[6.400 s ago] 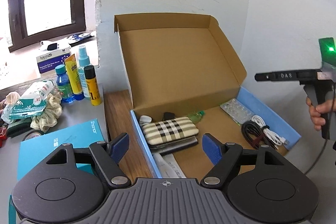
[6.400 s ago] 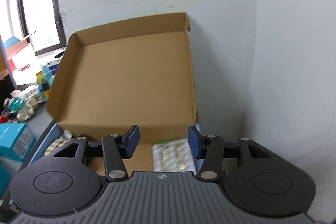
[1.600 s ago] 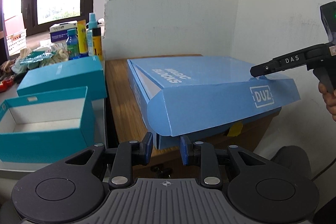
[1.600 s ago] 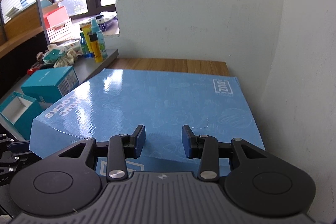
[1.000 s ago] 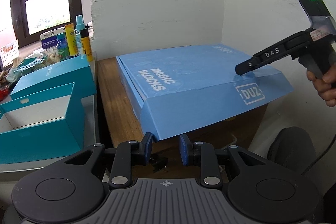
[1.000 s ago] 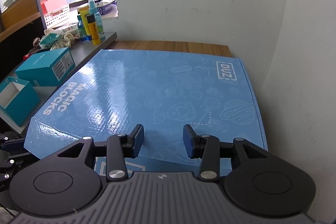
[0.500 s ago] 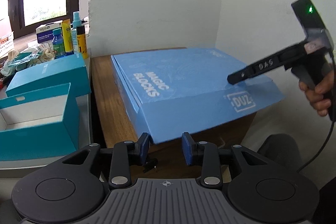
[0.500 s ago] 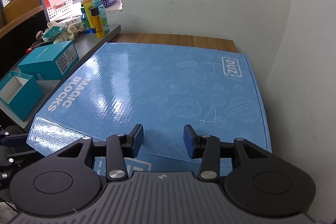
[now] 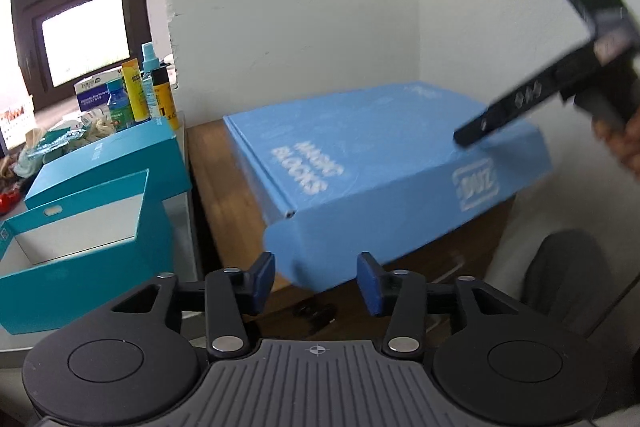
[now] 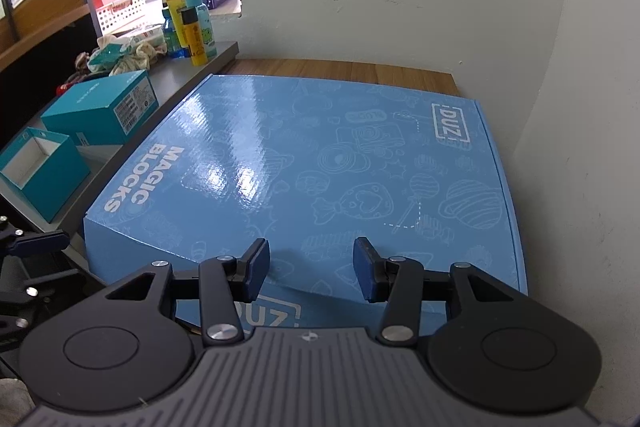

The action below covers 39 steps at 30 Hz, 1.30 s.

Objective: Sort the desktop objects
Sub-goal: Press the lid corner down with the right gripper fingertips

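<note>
Both tools share one build. The left gripper has a grey ribbed base plate bearing a small crosshair mark, flanked by two black round housings with inset discs. Black linkage arms rise from that plate, each pinned with a silver screw near the plate and a smaller one farther out, ending in blue pads. The right gripper looks the same from its own camera; from the left camera it is a black bar with pale lettering, a green light above its handle, held by a hand
</note>
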### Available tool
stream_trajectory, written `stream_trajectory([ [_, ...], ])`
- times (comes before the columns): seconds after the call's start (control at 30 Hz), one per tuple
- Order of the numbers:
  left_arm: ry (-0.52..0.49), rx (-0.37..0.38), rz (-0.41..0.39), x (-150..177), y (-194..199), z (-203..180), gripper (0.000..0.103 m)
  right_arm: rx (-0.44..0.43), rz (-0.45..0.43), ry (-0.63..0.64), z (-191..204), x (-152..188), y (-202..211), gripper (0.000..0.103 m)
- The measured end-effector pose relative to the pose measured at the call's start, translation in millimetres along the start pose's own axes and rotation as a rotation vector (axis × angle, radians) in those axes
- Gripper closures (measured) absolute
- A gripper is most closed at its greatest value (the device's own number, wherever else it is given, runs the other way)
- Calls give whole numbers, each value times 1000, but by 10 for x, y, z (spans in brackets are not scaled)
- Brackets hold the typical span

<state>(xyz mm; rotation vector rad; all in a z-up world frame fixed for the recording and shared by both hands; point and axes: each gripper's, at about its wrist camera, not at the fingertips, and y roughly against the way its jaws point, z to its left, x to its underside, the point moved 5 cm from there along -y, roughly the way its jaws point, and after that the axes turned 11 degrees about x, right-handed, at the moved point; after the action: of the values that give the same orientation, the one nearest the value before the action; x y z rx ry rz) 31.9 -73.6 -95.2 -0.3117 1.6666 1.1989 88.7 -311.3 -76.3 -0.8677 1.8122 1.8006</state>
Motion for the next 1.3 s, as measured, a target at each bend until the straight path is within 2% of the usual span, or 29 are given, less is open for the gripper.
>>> stream_trajectory([
  [0.07, -35, -9, 3, 66, -38, -8, 47, -4, -3, -5, -7, 2, -5, 49],
  [0.13, -67, -13, 1, 108, -53, -26, 37, -6, -6, -9, -12, 4, -8, 49],
  [0.17, -86, -15, -5, 123, -59, -41, 36, -7, -7, -11, -14, 4, -12, 49],
  [0.47, -289, -98, -16, 235, -241, -185, 36, -1, -8, -6, -7, -17, -53, 48],
  [0.8, -390, -187, -63, 231, -322, -221, 36, -2, -6, -6, 2, -26, -60, 45],
  [0.9, -394, -186, -66, 222, -318, -218, 36, -2, -4, -4, 9, -30, -59, 44],
  [1.1, -351, -152, -77, 214, -249, -212, 43, -1, -3, -6, 12, -34, -61, 44],
  [1.3, -214, -96, -160, 177, -106, -181, 54, 2, -5, -2, 18, -46, -50, 44],
])
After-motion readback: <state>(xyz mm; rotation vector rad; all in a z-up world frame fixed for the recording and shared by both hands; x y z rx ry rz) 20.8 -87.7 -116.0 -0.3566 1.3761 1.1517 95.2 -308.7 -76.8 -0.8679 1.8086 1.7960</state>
